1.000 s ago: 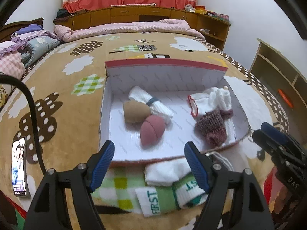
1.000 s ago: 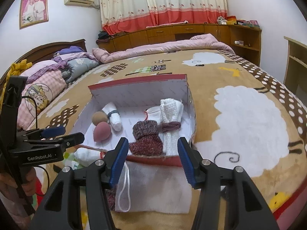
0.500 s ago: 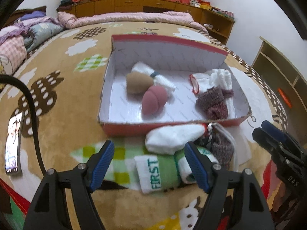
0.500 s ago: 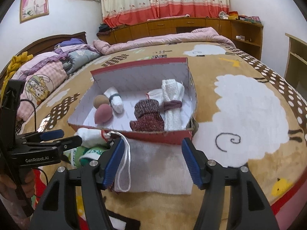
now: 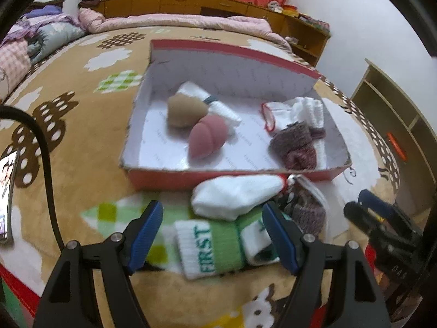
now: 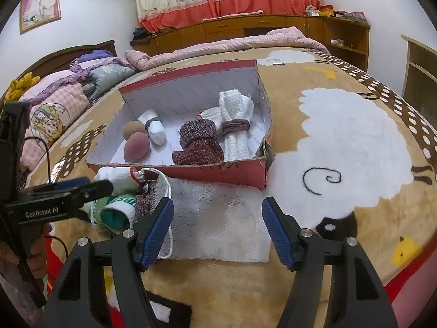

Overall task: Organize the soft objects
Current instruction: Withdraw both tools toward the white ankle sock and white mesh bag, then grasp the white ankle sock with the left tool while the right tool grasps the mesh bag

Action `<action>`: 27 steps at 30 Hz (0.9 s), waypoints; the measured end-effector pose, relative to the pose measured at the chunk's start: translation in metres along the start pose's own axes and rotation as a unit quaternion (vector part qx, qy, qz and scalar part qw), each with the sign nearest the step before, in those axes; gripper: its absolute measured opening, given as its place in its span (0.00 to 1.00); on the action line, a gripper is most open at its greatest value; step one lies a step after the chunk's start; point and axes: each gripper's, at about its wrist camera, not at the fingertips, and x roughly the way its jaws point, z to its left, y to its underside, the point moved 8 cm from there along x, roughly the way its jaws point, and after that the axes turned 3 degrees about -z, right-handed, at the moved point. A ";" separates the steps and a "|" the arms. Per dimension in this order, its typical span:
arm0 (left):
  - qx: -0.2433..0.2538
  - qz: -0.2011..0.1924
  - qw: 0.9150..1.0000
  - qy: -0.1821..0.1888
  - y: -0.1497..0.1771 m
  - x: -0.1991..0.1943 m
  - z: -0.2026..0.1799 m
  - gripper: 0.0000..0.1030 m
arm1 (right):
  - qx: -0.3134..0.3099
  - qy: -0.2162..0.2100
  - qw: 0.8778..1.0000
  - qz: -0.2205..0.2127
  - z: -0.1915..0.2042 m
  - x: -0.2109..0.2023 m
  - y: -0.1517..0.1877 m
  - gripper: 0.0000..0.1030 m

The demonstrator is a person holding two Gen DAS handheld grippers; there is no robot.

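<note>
A red cardboard box (image 5: 169, 179) (image 6: 237, 172) lies open on the bed. Inside are a tan sponge (image 5: 184, 110), a pink sponge (image 5: 207, 138), a rolled white sock (image 6: 154, 127), a maroon knit piece (image 6: 199, 143) and a tied white cloth roll (image 6: 235, 128). In front of the box lie a white sock (image 5: 235, 196), a green-and-white "FIRST" sock (image 5: 215, 246) and a white mesh cloth (image 6: 218, 218). My left gripper (image 5: 211, 236) stands open above the green sock. My right gripper (image 6: 217, 229) hangs over the mesh cloth, its jaws opening, nothing gripped.
The bed cover (image 6: 355, 136) is a brown blanket with sheep and clouds. A phone (image 5: 5, 188) lies at its left edge beside a black cable (image 5: 46, 164). Pillows (image 6: 52, 109) pile up at the headboard. Wooden shelves (image 5: 396, 114) stand to the right.
Both grippers have sunk toward the items in front of the box, which now show fully. The right gripper's jaws stand wider than before. The left jaws are unchanged.
</note>
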 end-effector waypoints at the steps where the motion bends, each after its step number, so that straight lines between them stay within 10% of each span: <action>1: 0.004 -0.003 1.000 0.003 -0.002 0.001 -0.003 0.77 | 0.001 0.001 1.000 0.001 -0.001 0.000 0.001 0.67; 14: 0.022 -0.002 1.000 0.008 -0.016 0.030 -0.023 0.77 | 0.013 0.005 1.000 0.023 -0.011 0.010 0.013 0.67; 27: 0.031 0.000 0.999 0.014 -0.008 0.036 -0.027 0.47 | 0.005 0.022 0.998 0.063 -0.015 0.040 0.027 0.67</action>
